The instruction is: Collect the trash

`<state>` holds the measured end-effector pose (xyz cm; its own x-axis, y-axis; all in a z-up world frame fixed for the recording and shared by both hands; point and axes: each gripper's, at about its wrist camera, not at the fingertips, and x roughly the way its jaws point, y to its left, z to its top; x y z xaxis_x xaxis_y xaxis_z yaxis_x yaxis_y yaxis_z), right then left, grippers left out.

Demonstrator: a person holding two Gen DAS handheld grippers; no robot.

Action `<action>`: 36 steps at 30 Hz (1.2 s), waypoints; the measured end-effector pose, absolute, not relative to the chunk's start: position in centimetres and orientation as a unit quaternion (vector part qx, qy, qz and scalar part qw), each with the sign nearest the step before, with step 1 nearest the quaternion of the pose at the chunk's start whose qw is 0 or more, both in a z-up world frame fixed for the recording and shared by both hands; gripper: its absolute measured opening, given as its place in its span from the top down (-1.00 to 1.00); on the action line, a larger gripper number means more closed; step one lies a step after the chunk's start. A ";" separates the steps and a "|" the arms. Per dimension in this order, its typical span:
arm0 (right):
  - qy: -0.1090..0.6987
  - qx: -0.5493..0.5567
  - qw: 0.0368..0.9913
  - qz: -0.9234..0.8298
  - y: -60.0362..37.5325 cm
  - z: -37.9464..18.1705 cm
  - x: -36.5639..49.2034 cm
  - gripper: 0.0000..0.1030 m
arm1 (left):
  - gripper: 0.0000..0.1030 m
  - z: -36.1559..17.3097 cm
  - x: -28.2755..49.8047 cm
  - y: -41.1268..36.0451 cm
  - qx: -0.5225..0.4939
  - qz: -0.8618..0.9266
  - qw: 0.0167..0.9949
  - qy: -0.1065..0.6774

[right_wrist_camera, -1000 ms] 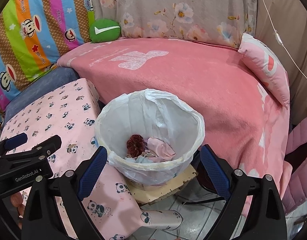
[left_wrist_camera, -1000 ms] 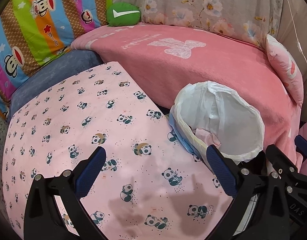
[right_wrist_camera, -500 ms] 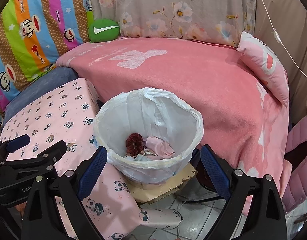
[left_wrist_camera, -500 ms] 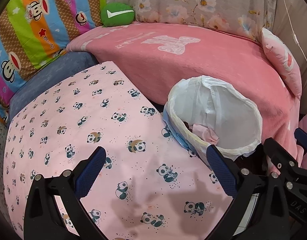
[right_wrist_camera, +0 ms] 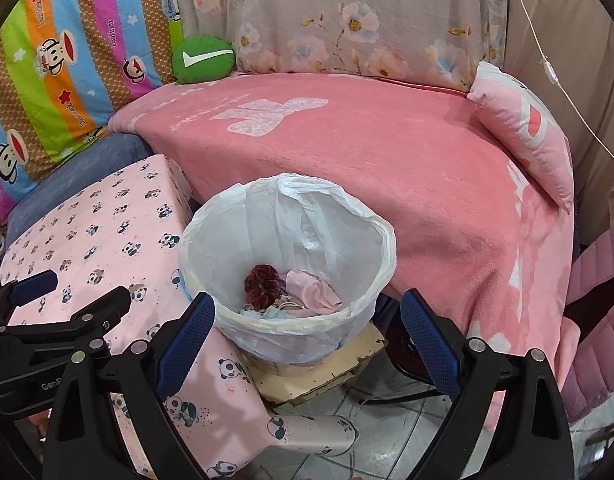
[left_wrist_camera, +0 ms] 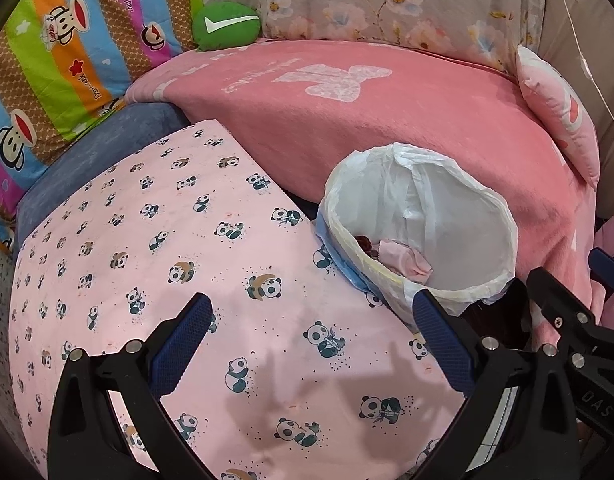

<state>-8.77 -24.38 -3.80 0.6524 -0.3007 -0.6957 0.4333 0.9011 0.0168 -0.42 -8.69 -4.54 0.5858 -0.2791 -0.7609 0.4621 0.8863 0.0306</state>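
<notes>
A trash bin lined with a white plastic bag (right_wrist_camera: 291,208) stands on a wooden board between the panda-print table and the pink sofa; it also shows in the left wrist view (left_wrist_camera: 423,204). Inside lie a dark red crumpled item (right_wrist_camera: 262,282), pink crumpled cloth or paper (right_wrist_camera: 313,292) and other bits; the pink piece shows in the left wrist view (left_wrist_camera: 405,260). My left gripper (left_wrist_camera: 313,346) is open and empty above the panda cloth (left_wrist_camera: 187,248). My right gripper (right_wrist_camera: 307,340) is open and empty, just in front of the bin. No loose trash shows on the table.
A pink blanket covers the sofa (right_wrist_camera: 367,152), with a green cushion (right_wrist_camera: 203,58), a pink pillow (right_wrist_camera: 523,128), a floral cover and a striped monkey-print cover behind. The wooden board (right_wrist_camera: 319,376) sits on tiled floor. A pink chair (right_wrist_camera: 599,304) stands at the right.
The left gripper has drawn back and shifted left over the table, so the bin looks farther off. The right gripper has edged slightly back. Both stay open.
</notes>
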 end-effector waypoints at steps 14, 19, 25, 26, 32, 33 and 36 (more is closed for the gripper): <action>0.372 0.092 0.900 -0.207 -25.6 -4.2 -8.6 -0.79 | -0.87 -5.1 0.1 -9.9 0.125 -0.210 0.878 0.413; 0.373 0.092 0.900 -0.207 -25.7 -4.4 -8.4 -0.79 | -0.86 -5.2 0.3 -10.2 0.127 -0.208 0.877 0.415; 0.375 0.092 0.899 -0.206 -25.9 -4.5 -8.1 -0.79 | -0.86 -5.3 0.4 -10.5 0.130 -0.208 0.876 0.416; 0.375 0.092 0.899 -0.206 -26.0 -4.5 -8.1 -0.79 | -0.86 -5.3 0.4 -10.6 0.130 -0.208 0.876 0.416; 0.374 0.092 0.900 -0.205 -26.1 -4.6 -8.0 -0.79 | -0.86 -5.2 0.4 -10.7 0.132 -0.209 0.876 0.415; 0.374 0.093 0.900 -0.206 -26.1 -4.6 -8.0 -0.79 | -0.86 -5.2 0.3 -10.7 0.133 -0.209 0.876 0.415; 0.373 0.093 0.900 -0.206 -26.2 -4.6 -8.0 -0.79 | -0.86 -5.2 0.3 -10.8 0.133 -0.209 0.876 0.414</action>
